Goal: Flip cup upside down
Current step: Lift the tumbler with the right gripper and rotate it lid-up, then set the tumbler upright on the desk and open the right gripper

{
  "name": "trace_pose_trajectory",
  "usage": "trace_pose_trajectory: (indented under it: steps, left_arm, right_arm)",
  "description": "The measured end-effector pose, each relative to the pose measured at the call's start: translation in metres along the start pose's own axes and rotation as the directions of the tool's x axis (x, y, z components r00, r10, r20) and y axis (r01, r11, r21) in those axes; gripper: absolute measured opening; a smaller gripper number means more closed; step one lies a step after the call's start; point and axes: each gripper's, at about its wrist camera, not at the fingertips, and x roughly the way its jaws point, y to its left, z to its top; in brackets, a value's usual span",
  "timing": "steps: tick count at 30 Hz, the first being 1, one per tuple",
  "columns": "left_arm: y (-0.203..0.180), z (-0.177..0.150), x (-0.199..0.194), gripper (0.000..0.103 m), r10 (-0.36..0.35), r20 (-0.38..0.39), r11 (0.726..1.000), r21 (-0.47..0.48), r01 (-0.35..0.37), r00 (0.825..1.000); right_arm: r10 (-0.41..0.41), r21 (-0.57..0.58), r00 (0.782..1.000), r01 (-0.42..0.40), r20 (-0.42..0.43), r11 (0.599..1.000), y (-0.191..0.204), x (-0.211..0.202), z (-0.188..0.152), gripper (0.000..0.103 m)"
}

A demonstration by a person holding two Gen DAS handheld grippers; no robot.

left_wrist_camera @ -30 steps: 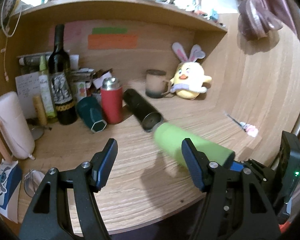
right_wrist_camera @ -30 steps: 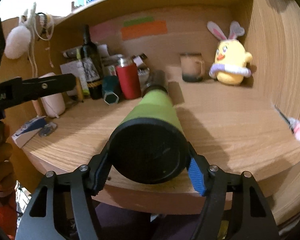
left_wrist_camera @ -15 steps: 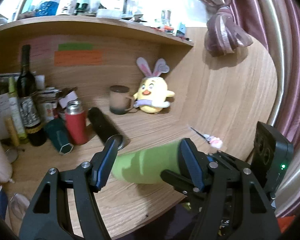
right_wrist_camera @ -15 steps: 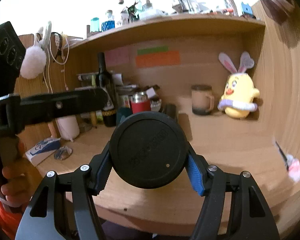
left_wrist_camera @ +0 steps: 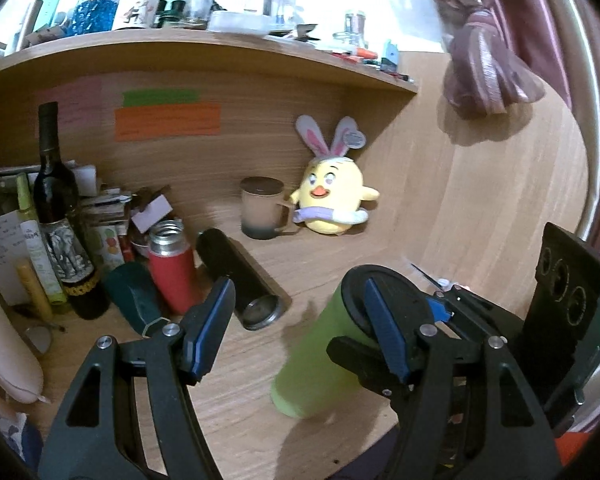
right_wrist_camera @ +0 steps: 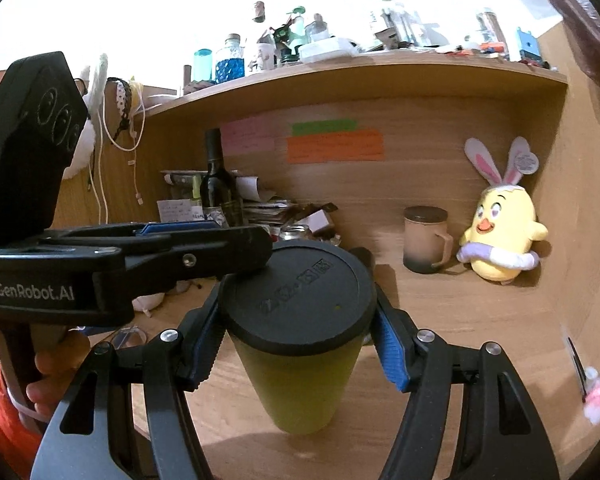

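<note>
Here the left gripper point(left_wrist_camera: 300, 330) hangs open and empty, its right finger point(left_wrist_camera: 384, 336) crossing in front of the green cup point(right_wrist_camera: 300, 376). The cup stands nearly upright over the desk point(right_wrist_camera: 480, 320), black base up and narrow end down, pinched just under that base by the right gripper point(right_wrist_camera: 300, 344), so the right hand should do the setting down. Whether the lower end touches the wood is unclear; the mouth is hidden.
</note>
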Motion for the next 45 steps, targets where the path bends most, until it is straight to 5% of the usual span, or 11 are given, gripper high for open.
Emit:
trace_pose_trajectory:
  steps: [16,30,39,45]
  left_arm:
    - [0.013,0.004,0.01,0.067,0.075,0.004,0.997,0.001,-0.075,0.997]
    - [-0.002,-0.026,-0.047,0.074,0.196,0.113,0.98,0.004,-0.197,0.974]
    - [-0.019,-0.051,-0.07,0.096,0.26,0.159,0.965,-0.021,-0.26,0.952]
    - [-0.028,-0.058,-0.081,0.102,0.315,0.178,0.949,-0.042,-0.312,0.932]
  right_arm:
    - [0.134,0.121,0.979,-0.116,-0.151,0.986,-0.016,0.042,-0.029,0.065]
    - [0.03,0.09,0.999,-0.027,-0.034,0.996,-0.029,-0.02,-0.007,0.083]
    - [-0.066,0.073,0.997,0.064,0.037,0.995,-0.029,-0.059,0.001,0.103]
    - [-0.092,0.071,0.993,0.087,0.067,0.994,-0.025,-0.078,0.001,0.103]
